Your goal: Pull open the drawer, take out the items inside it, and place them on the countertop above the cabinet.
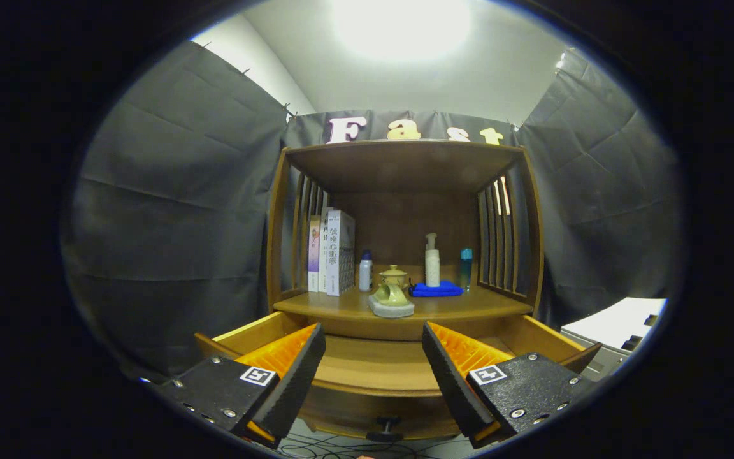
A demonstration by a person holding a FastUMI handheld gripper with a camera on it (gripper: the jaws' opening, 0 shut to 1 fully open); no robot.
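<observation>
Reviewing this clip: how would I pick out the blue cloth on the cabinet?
Start at the wooden cabinet beyond the open gripper. On its countertop, right of the small yellow pot, lies the blue cloth: flat and folded, under a white pump bottle.

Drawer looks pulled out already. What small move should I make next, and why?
Probably tilt the hand-held gripper down over the open drawer to look inside. Its fingers are spread open, holding nothing, and the drawer floor between them looks bare, though the fingers hide its sides; the countertop already carries items.
</observation>
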